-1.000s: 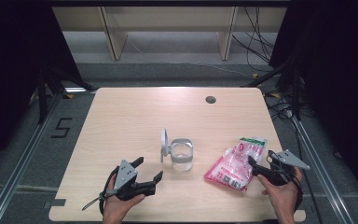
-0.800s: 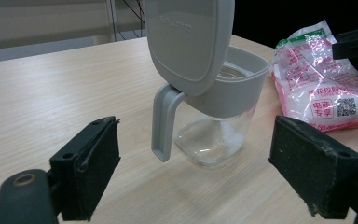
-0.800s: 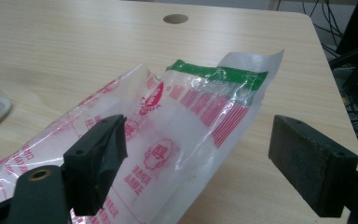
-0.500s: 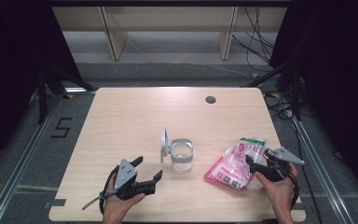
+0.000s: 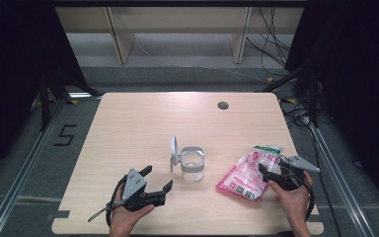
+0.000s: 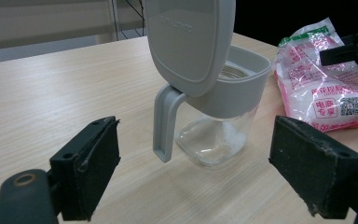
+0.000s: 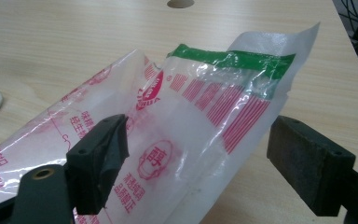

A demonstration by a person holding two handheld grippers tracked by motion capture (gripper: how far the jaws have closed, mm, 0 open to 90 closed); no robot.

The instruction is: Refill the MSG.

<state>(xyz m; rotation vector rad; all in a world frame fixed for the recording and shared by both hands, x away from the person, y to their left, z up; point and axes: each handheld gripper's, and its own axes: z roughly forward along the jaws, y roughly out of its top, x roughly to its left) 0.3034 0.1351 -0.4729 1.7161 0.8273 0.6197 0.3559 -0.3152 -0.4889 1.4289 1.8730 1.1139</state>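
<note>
The left tool (image 5: 150, 183) sat low over the near left part of the counter (image 5: 128, 128), held in a hand, its jaws spread wide and holding nothing. In the left gripper view the jar (image 6: 221, 123) stood just ahead of those jaws, apart from them, upright on the wood. Its grey lid (image 6: 189, 42) was flipped up on its hinge, and a little white powder lay at the bottom of the clear glass. From above, the jar (image 5: 192, 165) stood near the counter's middle. To its right lay the bag (image 5: 249, 173), pink and white with a green strip at its top, flat on the counter. The right tool (image 5: 271, 174) was at the bag's right edge, jaws wide. In the right gripper view the bag (image 7: 191, 121) lay between the jaws, ungripped.
</note>
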